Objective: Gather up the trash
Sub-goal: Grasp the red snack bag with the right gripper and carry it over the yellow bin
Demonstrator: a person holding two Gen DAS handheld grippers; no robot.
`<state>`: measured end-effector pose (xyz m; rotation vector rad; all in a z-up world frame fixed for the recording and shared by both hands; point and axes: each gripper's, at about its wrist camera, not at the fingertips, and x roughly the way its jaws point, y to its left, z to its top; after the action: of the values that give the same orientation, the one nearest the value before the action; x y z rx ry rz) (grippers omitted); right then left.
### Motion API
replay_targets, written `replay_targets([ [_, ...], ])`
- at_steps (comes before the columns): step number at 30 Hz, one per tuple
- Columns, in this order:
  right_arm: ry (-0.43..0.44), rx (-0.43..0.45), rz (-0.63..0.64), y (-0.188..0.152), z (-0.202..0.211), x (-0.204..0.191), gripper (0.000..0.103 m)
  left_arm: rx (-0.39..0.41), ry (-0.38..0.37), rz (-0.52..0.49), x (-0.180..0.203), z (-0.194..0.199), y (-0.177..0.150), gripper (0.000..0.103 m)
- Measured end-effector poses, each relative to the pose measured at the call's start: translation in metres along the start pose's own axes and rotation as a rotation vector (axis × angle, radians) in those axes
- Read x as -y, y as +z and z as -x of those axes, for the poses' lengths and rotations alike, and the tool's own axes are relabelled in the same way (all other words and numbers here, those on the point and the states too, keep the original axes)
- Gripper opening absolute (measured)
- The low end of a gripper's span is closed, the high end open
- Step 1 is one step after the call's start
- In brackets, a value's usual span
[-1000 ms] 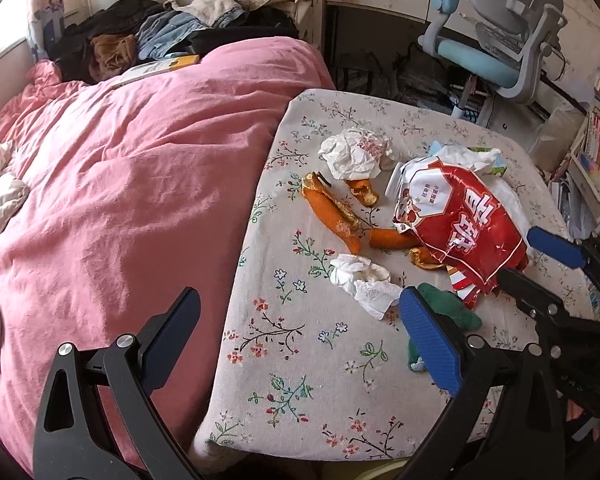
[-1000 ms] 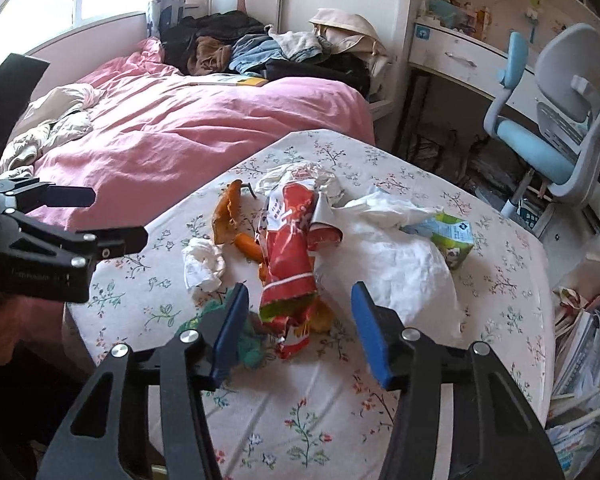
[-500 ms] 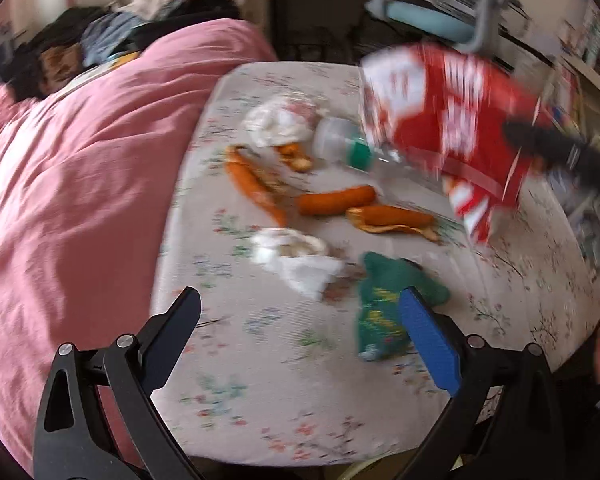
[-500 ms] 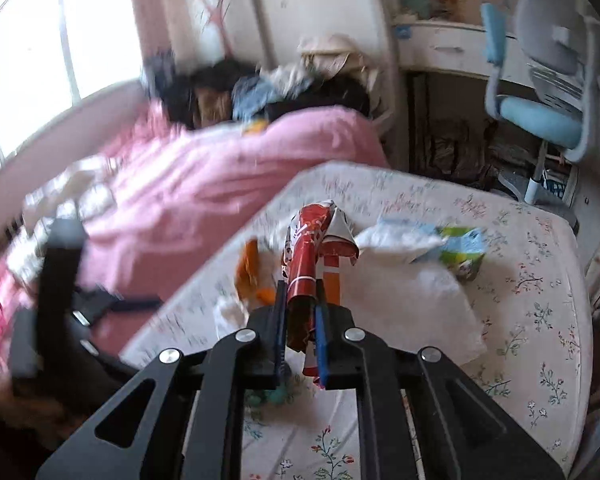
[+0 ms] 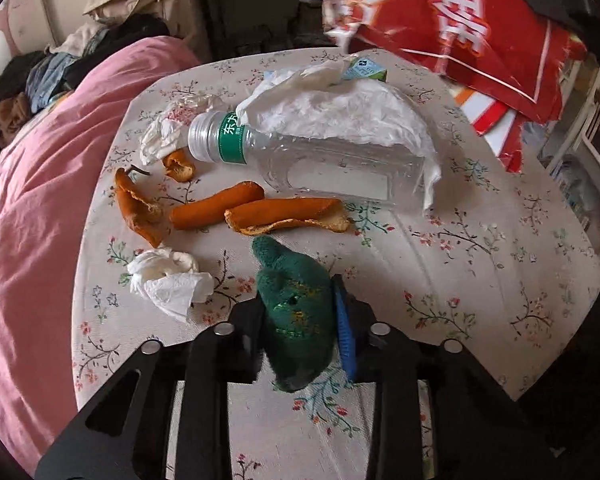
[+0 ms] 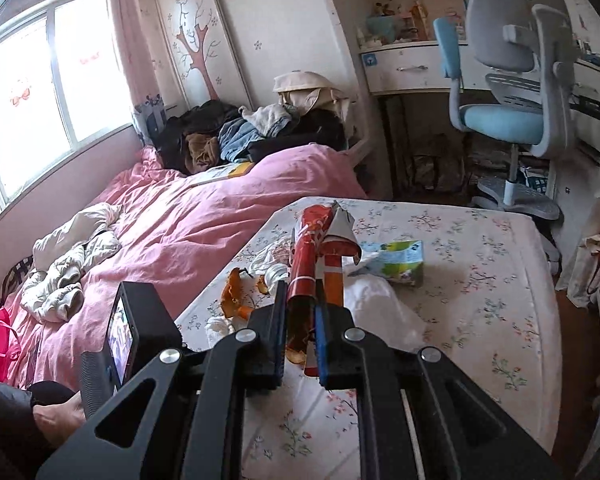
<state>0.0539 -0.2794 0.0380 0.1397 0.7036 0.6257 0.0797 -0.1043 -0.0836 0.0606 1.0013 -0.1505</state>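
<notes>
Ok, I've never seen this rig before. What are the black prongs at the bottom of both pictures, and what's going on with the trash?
Those prongs are handheld two-finger grippers, one per hand, each filmed by its own camera. In the left view, the left gripper has just been closing and now squeezes a green fuzzy item on the floral table. Orange peels, a plastic bottle and crumpled tissue lie there. In the right view, the right gripper is shut on a red snack wrapper, lifted off the table.
</notes>
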Motion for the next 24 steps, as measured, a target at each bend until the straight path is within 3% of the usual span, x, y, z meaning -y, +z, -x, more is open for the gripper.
replay_targets([
  [6,0.021,0.004,0.001,-0.01,0.022,-0.005,0.013,0.033,-0.18,0.209,-0.046,0.025,-0.009,0.026],
  [12,0.091,-0.068,0.021,-0.048,0.044,-0.034,0.013,0.116,-0.195,0.289,-0.068,0.074,-0.035,0.026],
  [14,0.144,-0.127,0.014,-0.076,0.051,-0.05,0.013,0.13,-0.198,0.313,-0.076,0.087,-0.046,0.026],
  [18,0.212,-0.345,0.069,-0.138,0.048,-0.092,0.013,0.141,-0.192,0.321,-0.077,0.109,-0.069,0.026],
  [21,0.219,-0.51,0.153,-0.18,0.035,-0.118,0.013,0.141,-0.186,0.291,-0.067,0.119,-0.085,0.026],
  [24,0.203,-0.617,0.232,-0.202,0.023,-0.131,0.016,0.116,-0.177,0.254,-0.055,0.125,-0.102,0.026],
])
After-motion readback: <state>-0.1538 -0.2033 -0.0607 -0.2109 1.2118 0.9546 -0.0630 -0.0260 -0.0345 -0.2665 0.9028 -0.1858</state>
